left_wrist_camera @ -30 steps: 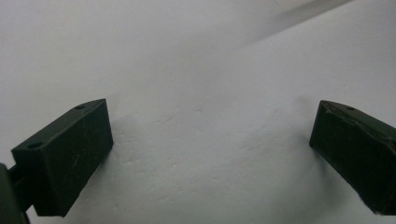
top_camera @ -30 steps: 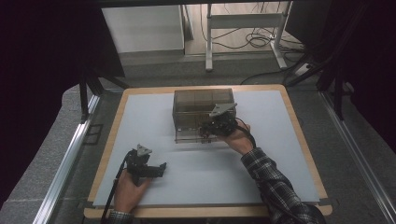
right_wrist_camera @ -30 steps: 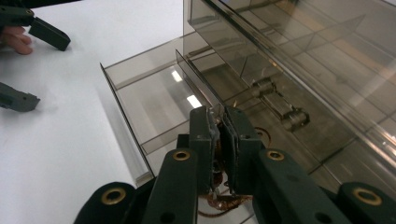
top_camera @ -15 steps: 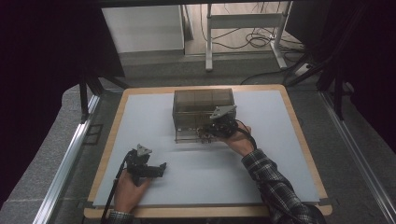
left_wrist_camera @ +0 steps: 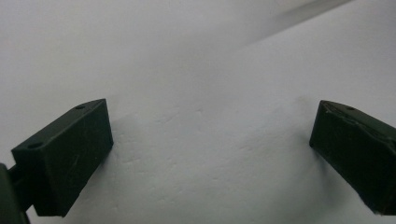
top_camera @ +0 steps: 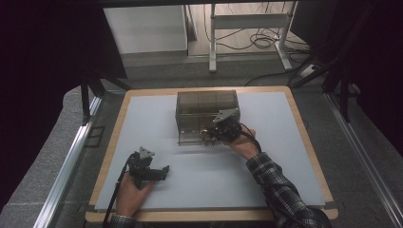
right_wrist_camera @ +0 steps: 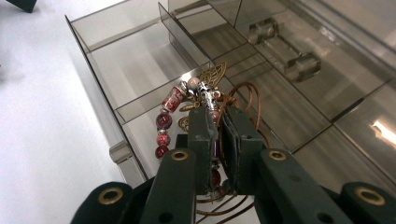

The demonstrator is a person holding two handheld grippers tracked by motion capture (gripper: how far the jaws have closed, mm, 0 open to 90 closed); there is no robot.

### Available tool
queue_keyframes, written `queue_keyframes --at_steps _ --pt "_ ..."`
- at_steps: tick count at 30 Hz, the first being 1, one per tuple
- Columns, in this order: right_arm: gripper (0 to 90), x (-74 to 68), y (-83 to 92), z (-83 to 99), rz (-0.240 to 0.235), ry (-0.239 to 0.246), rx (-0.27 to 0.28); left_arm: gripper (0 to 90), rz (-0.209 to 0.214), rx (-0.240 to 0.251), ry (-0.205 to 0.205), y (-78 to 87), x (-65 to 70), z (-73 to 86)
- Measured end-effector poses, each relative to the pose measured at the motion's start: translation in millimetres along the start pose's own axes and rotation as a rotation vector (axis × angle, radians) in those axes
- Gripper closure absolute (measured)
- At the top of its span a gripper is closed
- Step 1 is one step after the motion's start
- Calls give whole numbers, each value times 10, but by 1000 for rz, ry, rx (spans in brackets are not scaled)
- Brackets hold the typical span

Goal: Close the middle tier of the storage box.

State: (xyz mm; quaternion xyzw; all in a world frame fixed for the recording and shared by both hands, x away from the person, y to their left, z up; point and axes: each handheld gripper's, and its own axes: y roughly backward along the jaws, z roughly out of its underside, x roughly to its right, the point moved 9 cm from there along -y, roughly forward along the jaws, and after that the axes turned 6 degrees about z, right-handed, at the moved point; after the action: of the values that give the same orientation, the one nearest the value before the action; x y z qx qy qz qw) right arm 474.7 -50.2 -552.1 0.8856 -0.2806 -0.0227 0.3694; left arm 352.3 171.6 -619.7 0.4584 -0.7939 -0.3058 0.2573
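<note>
While the high view looks down on the table [top_camera: 142, 114], I see my right gripper [top_camera: 219, 131] at the open drawer [top_camera: 190, 138] of the smoky clear organizer [top_camera: 206, 102], mid-table toward the far edge; my left gripper [top_camera: 161, 172] rests near the near-left corner. Left gripper view: jaws wide apart over bare white surface, nothing between them. Right gripper view: jaws clamped on a beaded bracelet [right_wrist_camera: 169, 112], with brown cord, above the drawer's divided compartment [right_wrist_camera: 140, 70].

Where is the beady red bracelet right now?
The red and silver beaded bracelet hangs pinched in the right gripper, over the pulled-out drawer of the smoky clear plastic organizer box at mid-table.
</note>
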Motion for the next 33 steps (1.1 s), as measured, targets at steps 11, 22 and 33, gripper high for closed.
queue_keyframes --at_steps 11,22,33 --pt "770 -6 -22 19 -1 -5 -19 0 -1 -1 0 1 0 0" --pt "686 -28 6 -29 0 0 -11 0 -1 -1 0 0 0 0" --pt "692 15 135 -97 -13 -16 16 0 -1 -1 0 0 0 0"
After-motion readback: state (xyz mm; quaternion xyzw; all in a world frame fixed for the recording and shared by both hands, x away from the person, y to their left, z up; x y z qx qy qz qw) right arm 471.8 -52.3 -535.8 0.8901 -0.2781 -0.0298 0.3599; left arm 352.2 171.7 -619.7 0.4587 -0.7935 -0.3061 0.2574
